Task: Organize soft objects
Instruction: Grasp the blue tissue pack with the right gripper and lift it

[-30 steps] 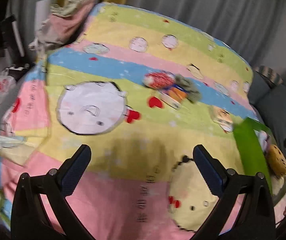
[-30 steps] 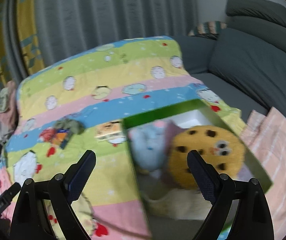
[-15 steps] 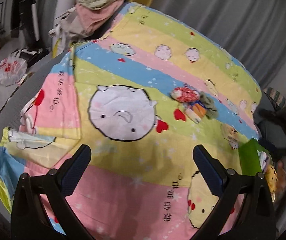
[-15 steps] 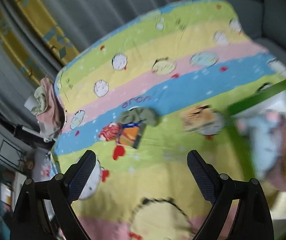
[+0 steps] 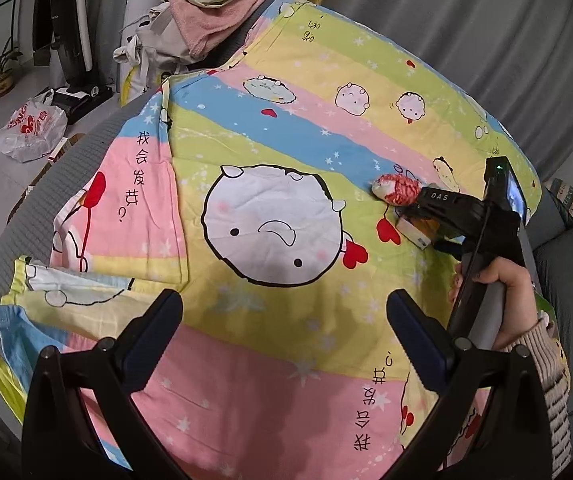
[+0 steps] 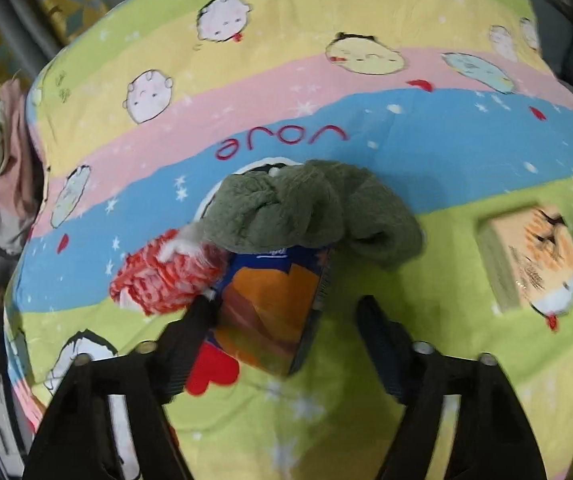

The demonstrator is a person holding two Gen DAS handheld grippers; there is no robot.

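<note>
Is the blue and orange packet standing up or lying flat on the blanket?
Lying flat: the blue and orange packet shows its broad printed face upward on the blanket.

Both wrist views down onto bedspread

The left tool hangs over a striped cartoon bedsheet, its two dark fingers spread wide with nothing between them, above the pink and yellow bands. A big round white cartoon face lies just beyond the fingertips. At the right, a hand in a knitted sleeve grips the right tool, which reaches down to a red-and-white soft object and an orange packet on the sheet; its jaws are hidden behind its body. At the far edge, pink and beige cloths sit heaped. A white plastic bag lies on the floor at left.
</note>
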